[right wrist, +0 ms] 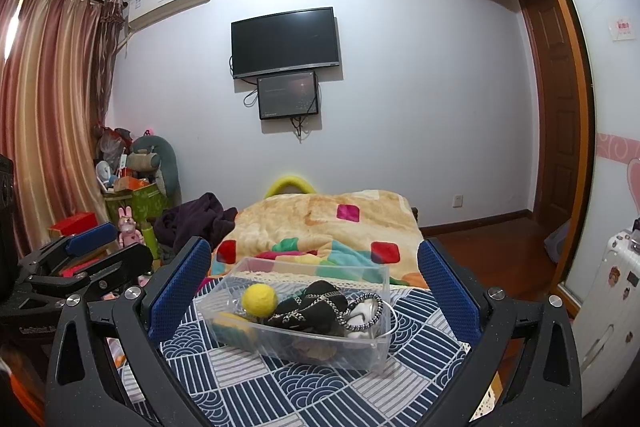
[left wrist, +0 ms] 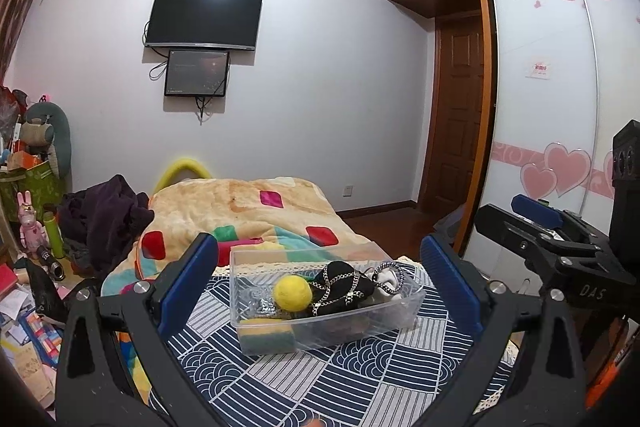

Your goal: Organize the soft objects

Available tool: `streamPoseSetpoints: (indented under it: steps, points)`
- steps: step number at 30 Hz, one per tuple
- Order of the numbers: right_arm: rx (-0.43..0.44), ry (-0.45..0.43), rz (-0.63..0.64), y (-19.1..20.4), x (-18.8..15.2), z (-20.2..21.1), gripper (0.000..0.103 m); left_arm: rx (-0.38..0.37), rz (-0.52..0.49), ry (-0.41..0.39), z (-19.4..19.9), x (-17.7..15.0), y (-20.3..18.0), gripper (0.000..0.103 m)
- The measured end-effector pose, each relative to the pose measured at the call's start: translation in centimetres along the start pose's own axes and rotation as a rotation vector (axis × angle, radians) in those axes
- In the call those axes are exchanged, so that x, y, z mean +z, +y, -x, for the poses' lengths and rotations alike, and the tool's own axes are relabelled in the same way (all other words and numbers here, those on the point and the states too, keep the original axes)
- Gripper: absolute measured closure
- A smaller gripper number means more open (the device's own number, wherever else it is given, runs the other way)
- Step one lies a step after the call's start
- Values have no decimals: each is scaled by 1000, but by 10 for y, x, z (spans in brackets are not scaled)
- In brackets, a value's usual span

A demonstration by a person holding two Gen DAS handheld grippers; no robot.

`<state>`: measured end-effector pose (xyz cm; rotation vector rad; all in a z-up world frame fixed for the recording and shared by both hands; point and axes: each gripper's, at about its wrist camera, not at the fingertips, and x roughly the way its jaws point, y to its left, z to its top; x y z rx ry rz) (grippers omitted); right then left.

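A clear plastic bin [left wrist: 404, 311] [right wrist: 372, 347] stands on a navy patterned cloth [left wrist: 320, 379] [right wrist: 280, 383]. In it lie a yellow felt ball [left wrist: 293, 291] [right wrist: 259, 299], a black soft item with a silver chain [left wrist: 344, 287] [right wrist: 316, 307], a white item [left wrist: 386, 279] [right wrist: 362, 313] and a yellow-green sponge [left wrist: 268, 333]. My left gripper [left wrist: 320, 279] is open and empty, its blue pads either side of the bin, nearer than it. My right gripper [right wrist: 316, 279] is open and empty, likewise framing the bin. Each gripper shows in the other's view, the right [left wrist: 552, 239] and the left [right wrist: 80, 259].
Behind the bin a bed carries a peach blanket [left wrist: 248, 211] [right wrist: 320, 223] with coloured patches and dark clothes [left wrist: 104, 211] [right wrist: 196, 219]. Cluttered toys and boxes [left wrist: 32, 187] [right wrist: 132, 187] stand at left. A wardrobe [left wrist: 560, 87] and a door [left wrist: 456, 115] are at right, a white suitcase [right wrist: 612, 307] too.
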<state>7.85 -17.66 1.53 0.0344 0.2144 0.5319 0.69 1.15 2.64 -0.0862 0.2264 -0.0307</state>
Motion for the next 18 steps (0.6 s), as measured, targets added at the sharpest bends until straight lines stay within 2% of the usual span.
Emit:
streamPoseSetpoints:
  steps: [18]
  points:
    - [3, 6, 1, 0, 0, -1, 0, -11, -8, 12, 0, 0, -5, 1]
